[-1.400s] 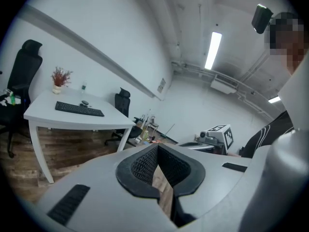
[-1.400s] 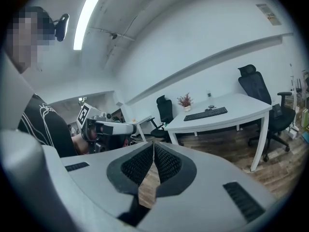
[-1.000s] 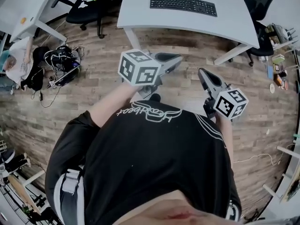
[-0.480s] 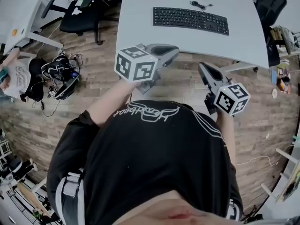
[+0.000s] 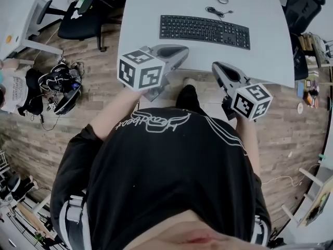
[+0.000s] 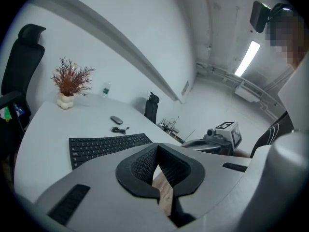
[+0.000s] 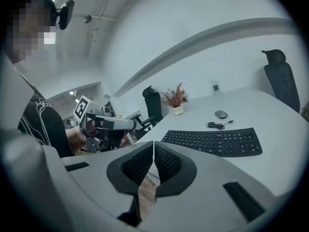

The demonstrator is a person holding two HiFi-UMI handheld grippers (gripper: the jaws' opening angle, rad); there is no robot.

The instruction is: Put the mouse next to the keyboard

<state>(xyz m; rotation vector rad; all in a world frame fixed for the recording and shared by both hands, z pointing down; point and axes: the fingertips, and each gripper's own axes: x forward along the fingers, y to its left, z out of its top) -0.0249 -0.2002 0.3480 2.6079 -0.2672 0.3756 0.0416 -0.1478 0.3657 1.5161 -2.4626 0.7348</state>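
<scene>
White cursive lettering (image 5: pixel 156 123) runs across the chest of the person's black shirt (image 5: pixel 171 181). It appears upside down in the head view, and no word of it can be read with certainty. The left marker cube (image 5: pixel 138 71) and the right marker cube (image 5: pixel 251 101) carry black-and-white square code patterns, without letters or digits. Key legends on the keyboard (image 5: pixel 205 31) are too small to read. No other text is legible.
</scene>
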